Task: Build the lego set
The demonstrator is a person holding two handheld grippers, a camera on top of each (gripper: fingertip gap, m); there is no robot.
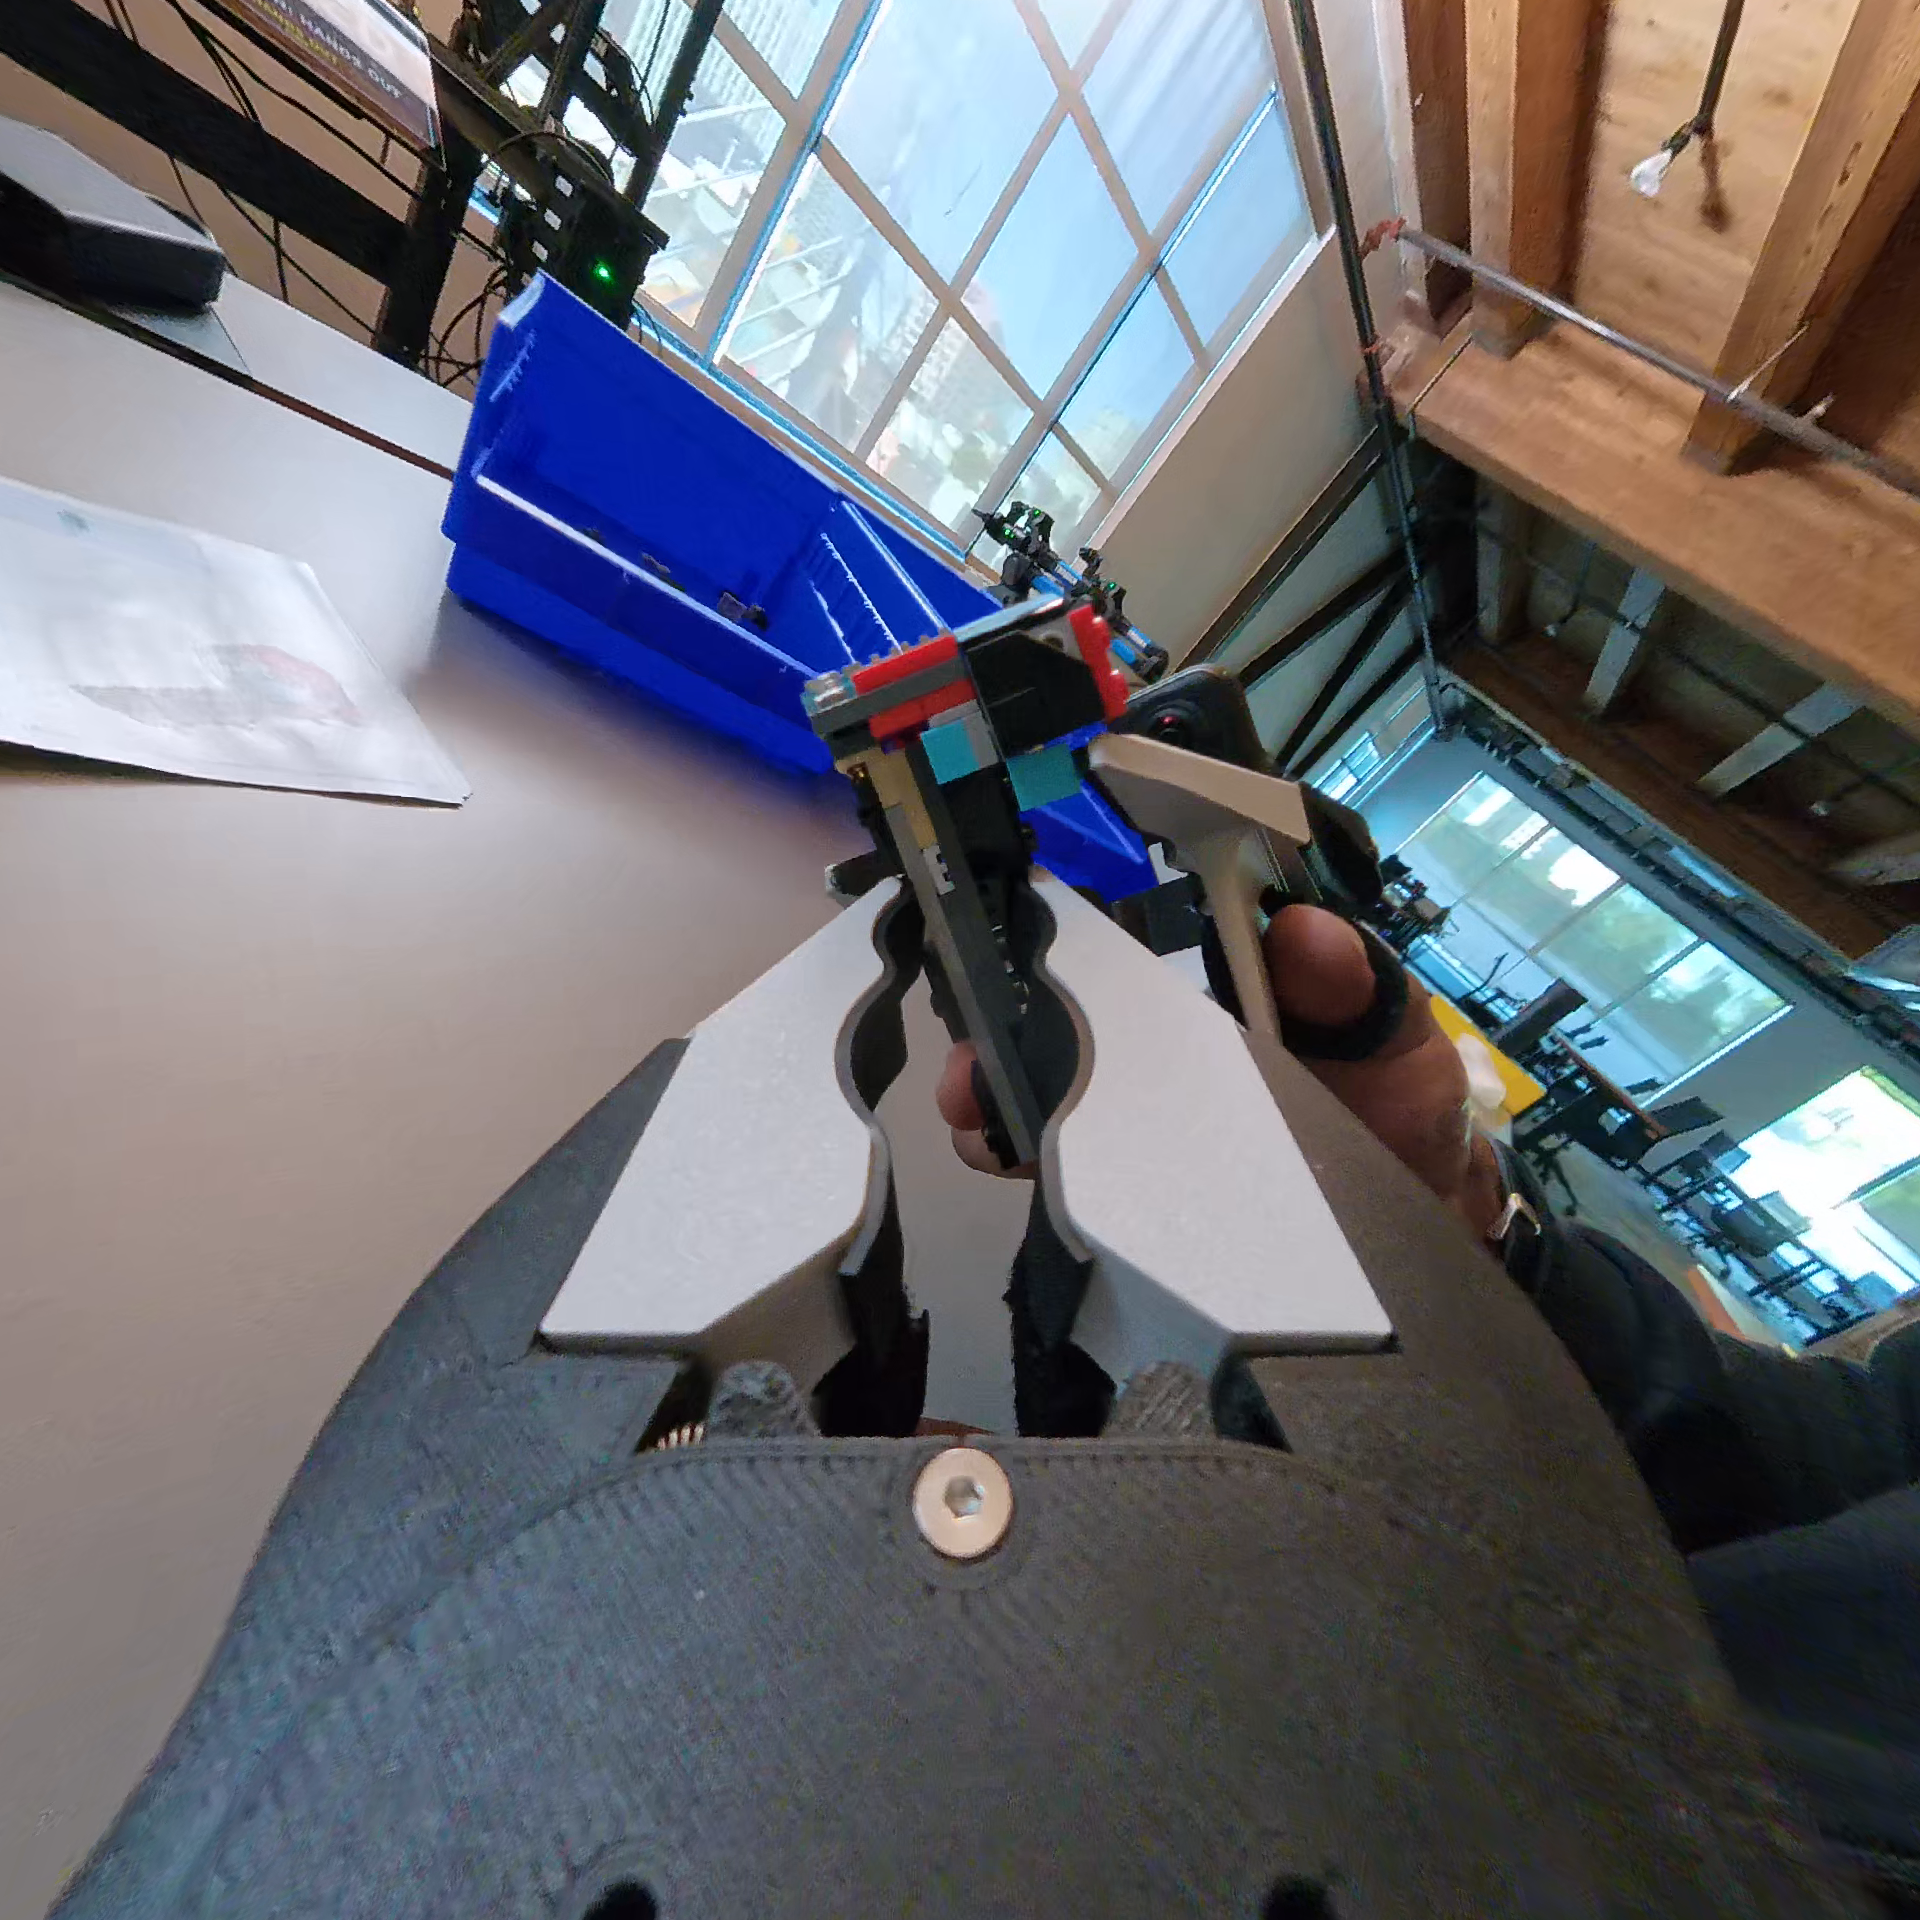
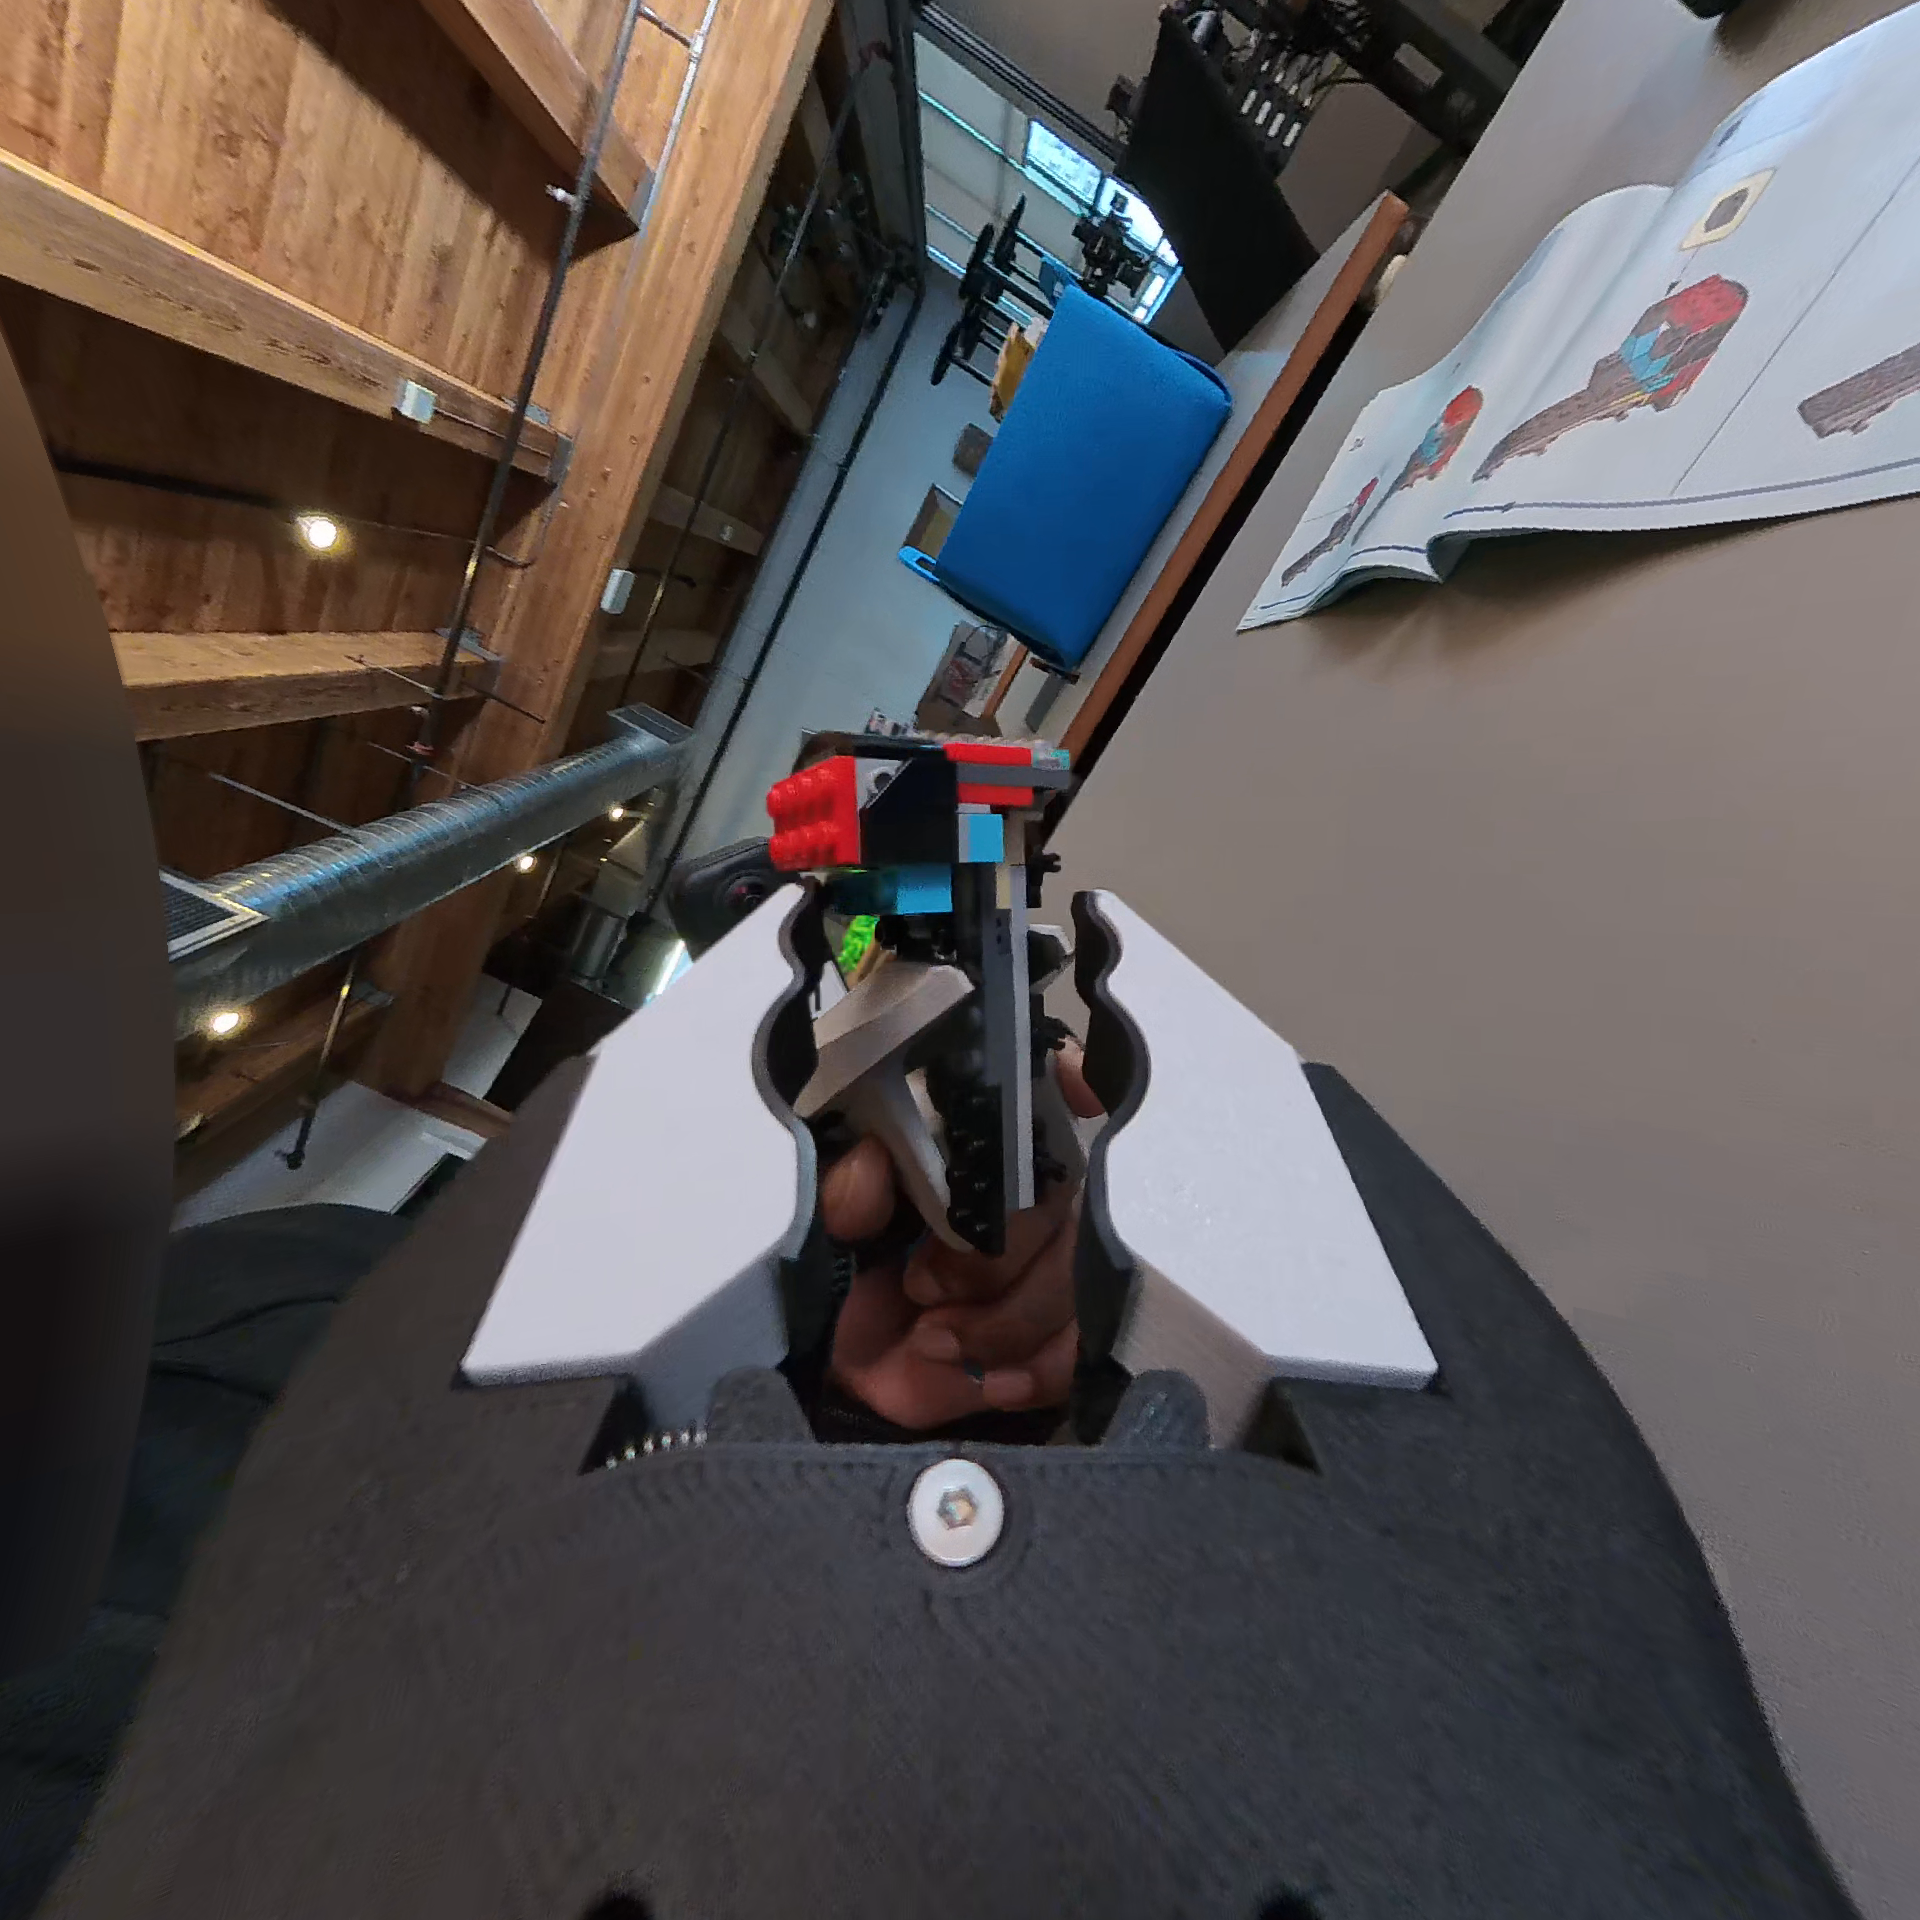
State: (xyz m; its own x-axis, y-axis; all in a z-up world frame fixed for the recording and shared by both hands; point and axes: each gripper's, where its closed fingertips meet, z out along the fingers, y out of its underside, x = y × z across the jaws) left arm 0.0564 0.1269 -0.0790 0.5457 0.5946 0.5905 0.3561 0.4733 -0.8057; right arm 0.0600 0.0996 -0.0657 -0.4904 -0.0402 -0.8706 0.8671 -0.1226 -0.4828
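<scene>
The lego model point(image 1: 966, 717) is a red, black, teal and grey head on a long dark grey stem. It is held up in the air above the table. My left gripper point(image 1: 966, 894) is shut on the stem, with the head sticking out past its fingertips. My right gripper point(image 2: 940, 904) faces it from the other side and is open, its fingers standing wide on either side of the lego model point(image 2: 914, 821) without clamping it. The right gripper point(image 1: 1195, 790) also shows in the left wrist view, its white finger tip by the teal bricks. A hand shows behind the stem.
A blue parts bin point(image 1: 623, 540) stands on the grey table point(image 1: 312, 1039) beyond the model. The open instruction booklet point(image 2: 1558, 416) lies on the table point(image 2: 1558, 935); it also shows in the left wrist view point(image 1: 208, 665). A blue chair point(image 2: 1081, 468) stands past the table edge. My left and right fingertips are right by each other.
</scene>
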